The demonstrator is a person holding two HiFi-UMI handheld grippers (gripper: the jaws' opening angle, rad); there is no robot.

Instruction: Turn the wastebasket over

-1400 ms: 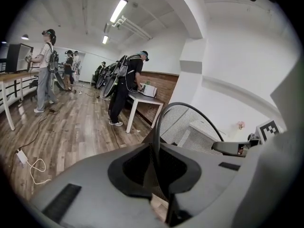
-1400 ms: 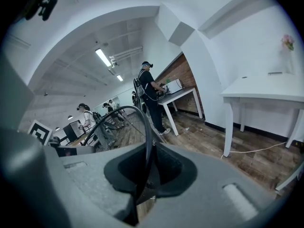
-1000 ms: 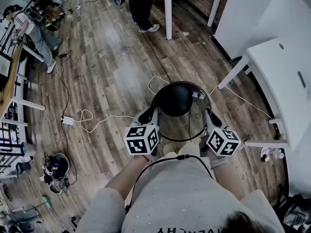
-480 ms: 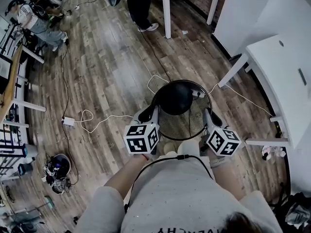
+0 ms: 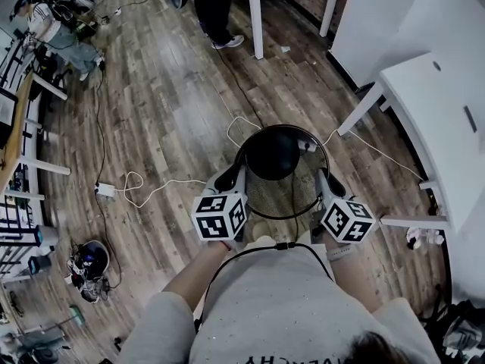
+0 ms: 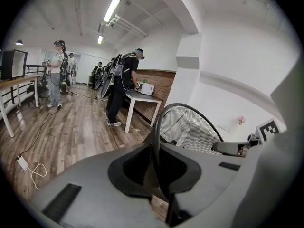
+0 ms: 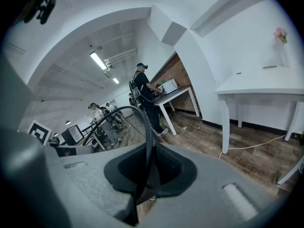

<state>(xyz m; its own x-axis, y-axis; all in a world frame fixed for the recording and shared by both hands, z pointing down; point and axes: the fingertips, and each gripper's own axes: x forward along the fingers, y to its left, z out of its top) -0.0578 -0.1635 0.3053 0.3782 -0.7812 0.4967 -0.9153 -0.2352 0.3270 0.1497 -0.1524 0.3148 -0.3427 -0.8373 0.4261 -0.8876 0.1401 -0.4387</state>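
Wastebasket [image 5: 292,192], black wire mesh with a round rim, seen from above in the head view. It sits over the wooden floor [image 5: 174,105] directly in front of me, beside the white table [image 5: 447,120]. Its dark bottom shows inside the ring of the rim, toward the far side. I cannot tell whether the bottom rests on the floor. I have the left gripper [image 5: 231,179] clamped on the rim at its left side and the right gripper [image 5: 327,182] clamped on the rim at the opposite side. In each gripper view the thin rim wire runs up from between the closed jaws, with the mesh wall arcing beyond. A white cable [image 5: 151,188] lies looped on the floor to the left. A person [image 5: 216,6] stands at a table in the background.
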